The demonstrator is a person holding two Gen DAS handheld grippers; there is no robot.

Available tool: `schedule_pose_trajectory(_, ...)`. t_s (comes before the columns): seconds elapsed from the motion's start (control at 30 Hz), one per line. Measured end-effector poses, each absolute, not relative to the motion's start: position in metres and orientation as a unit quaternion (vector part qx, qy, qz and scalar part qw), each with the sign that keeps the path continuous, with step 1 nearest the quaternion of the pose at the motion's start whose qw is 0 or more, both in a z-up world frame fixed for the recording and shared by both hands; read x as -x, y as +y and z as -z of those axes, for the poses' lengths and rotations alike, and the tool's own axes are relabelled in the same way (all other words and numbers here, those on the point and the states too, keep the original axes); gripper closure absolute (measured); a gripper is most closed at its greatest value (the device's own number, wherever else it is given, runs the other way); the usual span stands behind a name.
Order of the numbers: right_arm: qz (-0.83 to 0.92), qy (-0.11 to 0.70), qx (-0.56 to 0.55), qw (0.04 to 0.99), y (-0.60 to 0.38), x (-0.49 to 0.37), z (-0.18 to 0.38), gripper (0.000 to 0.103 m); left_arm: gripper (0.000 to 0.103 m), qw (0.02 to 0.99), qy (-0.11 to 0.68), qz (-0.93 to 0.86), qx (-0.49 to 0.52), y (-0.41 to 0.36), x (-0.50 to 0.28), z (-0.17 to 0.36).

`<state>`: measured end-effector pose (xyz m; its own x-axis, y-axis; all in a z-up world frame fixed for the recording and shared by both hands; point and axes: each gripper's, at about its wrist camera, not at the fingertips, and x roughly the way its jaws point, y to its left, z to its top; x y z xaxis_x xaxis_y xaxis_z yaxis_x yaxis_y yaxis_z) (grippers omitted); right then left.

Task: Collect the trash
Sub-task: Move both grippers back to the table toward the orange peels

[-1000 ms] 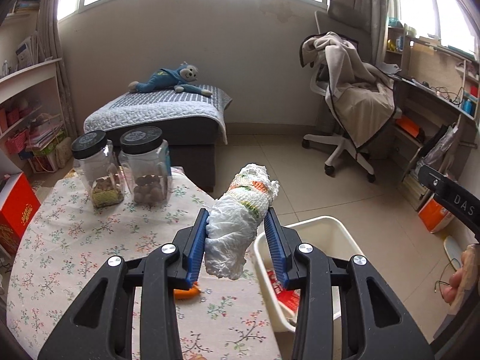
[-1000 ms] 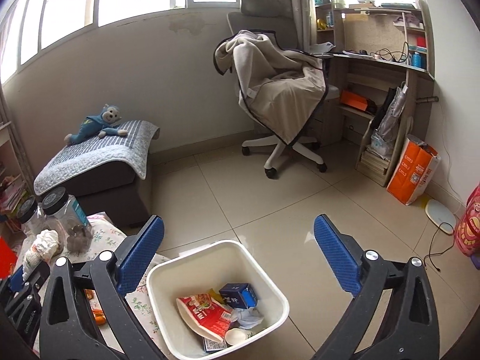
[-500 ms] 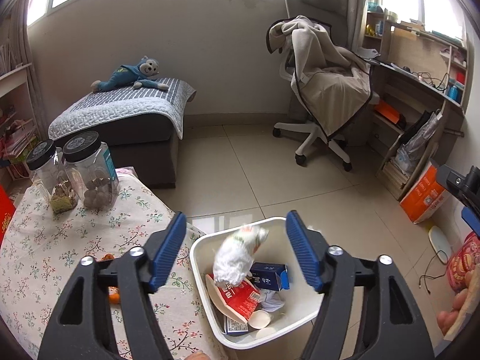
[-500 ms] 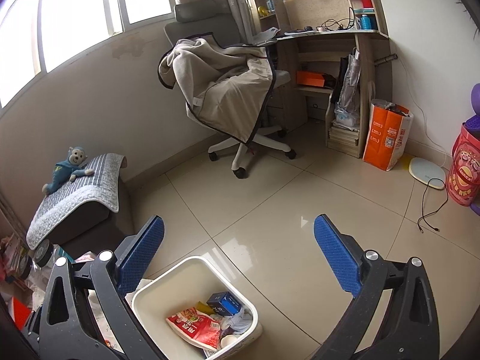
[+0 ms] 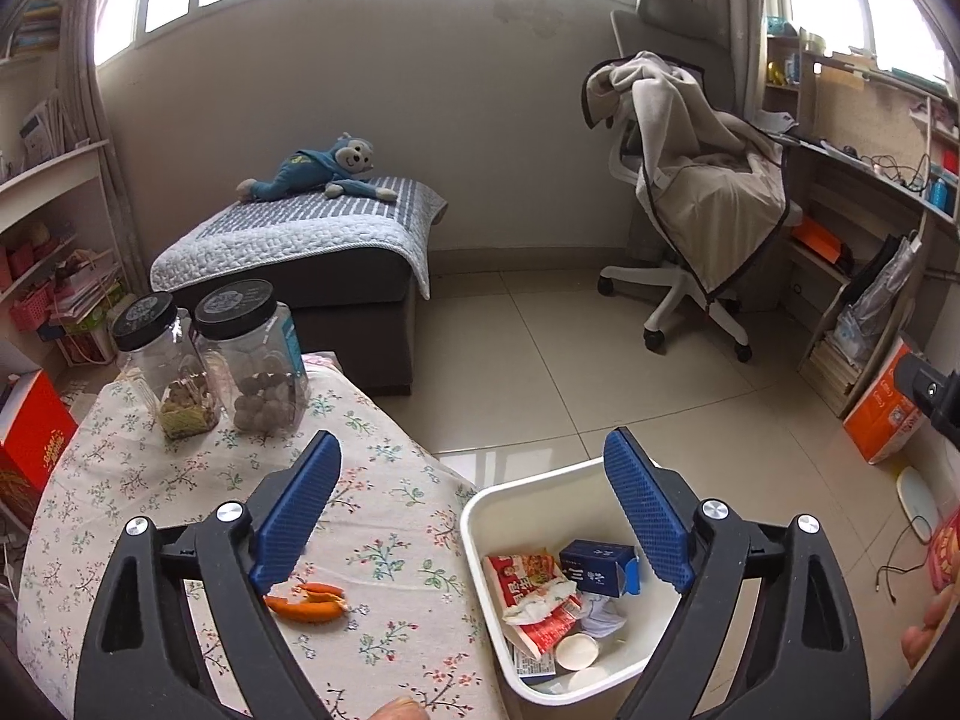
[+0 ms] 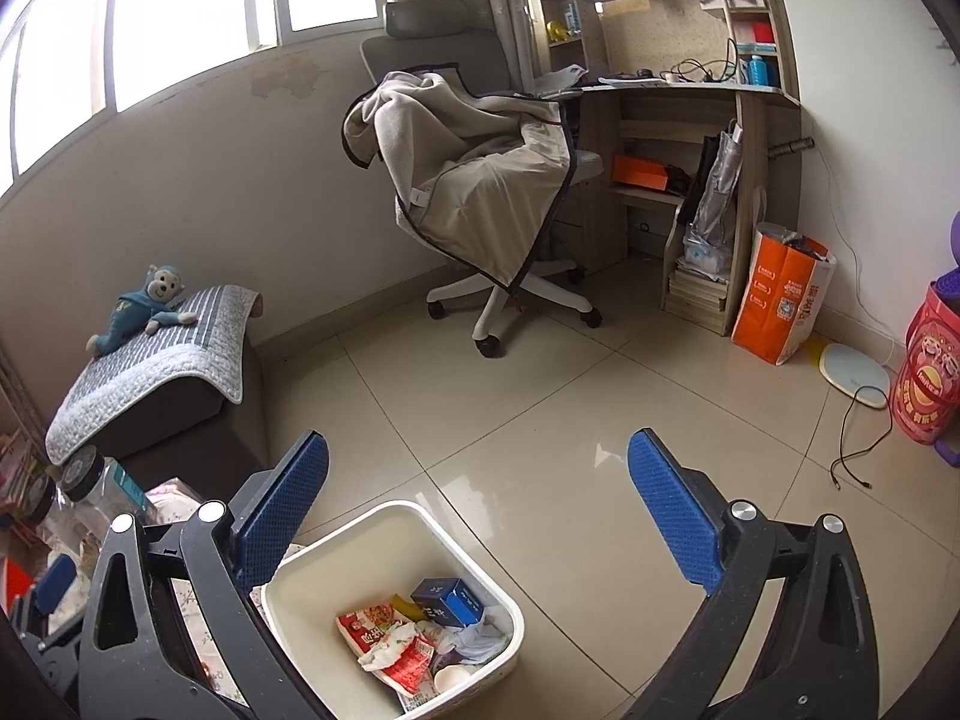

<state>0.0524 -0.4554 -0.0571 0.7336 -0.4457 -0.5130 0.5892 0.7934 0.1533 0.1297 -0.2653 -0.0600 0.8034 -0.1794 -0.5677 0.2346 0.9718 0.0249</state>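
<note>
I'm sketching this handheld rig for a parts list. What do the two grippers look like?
Both look alike. The left gripper and right gripper each have two black plastic arms with triangular cut-outs and silver round bolt heads. The fingers carry long blue pads with a fine dotted grip texture. No cables, lettering or sleeves show on either.

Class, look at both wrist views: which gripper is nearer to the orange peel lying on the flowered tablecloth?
Left. The left gripper hangs just above the orange peel; the right gripper is over the white bin, beside the table.
</note>
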Motion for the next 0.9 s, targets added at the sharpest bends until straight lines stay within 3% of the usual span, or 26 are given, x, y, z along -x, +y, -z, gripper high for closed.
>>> schedule_pose_trajectory(0.63, 0.167, 0.287, 0.000, 0.943, -0.302, -0.110, 0.068, 0.007, 0.010, 0.951, 0.307, 0.007, -0.024, -0.119, -0.152, 0.069)
schedule_pose_trajectory(0.77, 0.137, 0.312, 0.017, 0.940, -0.277, -0.124, 0.078, 0.007, 0.010, 0.938, 0.346, -0.019, -0.017, -0.084, -0.171, 0.080)
schedule_pose_trajectory(0.9, 0.124, 0.329, -0.005, 0.936, -0.271, -0.134, 0.082, 0.007, 0.010, 0.899, 0.437, -0.007, -0.024, -0.061, -0.207, 0.112)
